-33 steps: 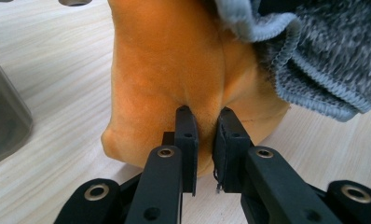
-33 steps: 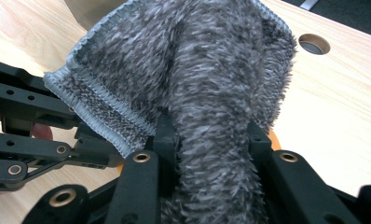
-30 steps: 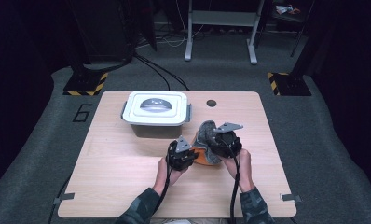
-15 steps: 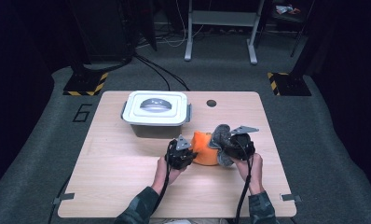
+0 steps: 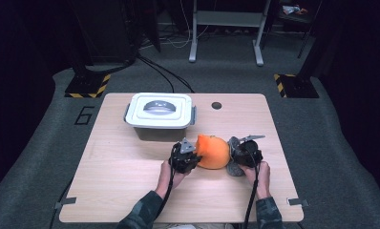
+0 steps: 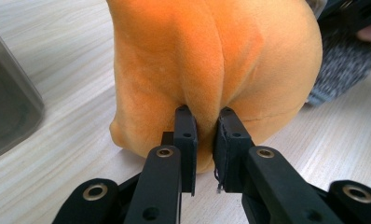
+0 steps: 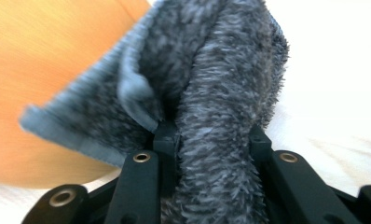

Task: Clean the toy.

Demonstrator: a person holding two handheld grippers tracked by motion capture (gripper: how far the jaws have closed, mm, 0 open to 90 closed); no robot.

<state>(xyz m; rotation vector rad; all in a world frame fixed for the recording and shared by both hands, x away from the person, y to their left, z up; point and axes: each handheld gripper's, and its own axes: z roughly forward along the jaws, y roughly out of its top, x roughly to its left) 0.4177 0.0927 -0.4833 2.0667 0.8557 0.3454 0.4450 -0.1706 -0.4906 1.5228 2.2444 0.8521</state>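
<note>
- The orange plush toy [image 5: 212, 151] lay on the wooden table [image 5: 131, 191], in front of the lidded white container [image 5: 159, 114] and between the two grippers.
- The left gripper [image 6: 204, 140] was nearly closed, pinching a fold of the orange plush between its pads.
- The right gripper [image 7: 211, 140] was clamped on the toy's grey fuzzy part [image 7: 221, 93], which bunched up thickly between the jaws.
- The toy looked soft and light; its fabric creased and gave way where it was pinched, so a grip would likely have sunk in rather than slipped.
- It seemed in no way fragile, but floppy: held at one end, the rest would probably have sagged.
- A seam, fold or the grey trim appeared the best hold, since the rounded orange body looked too wide for the jaws.
</note>
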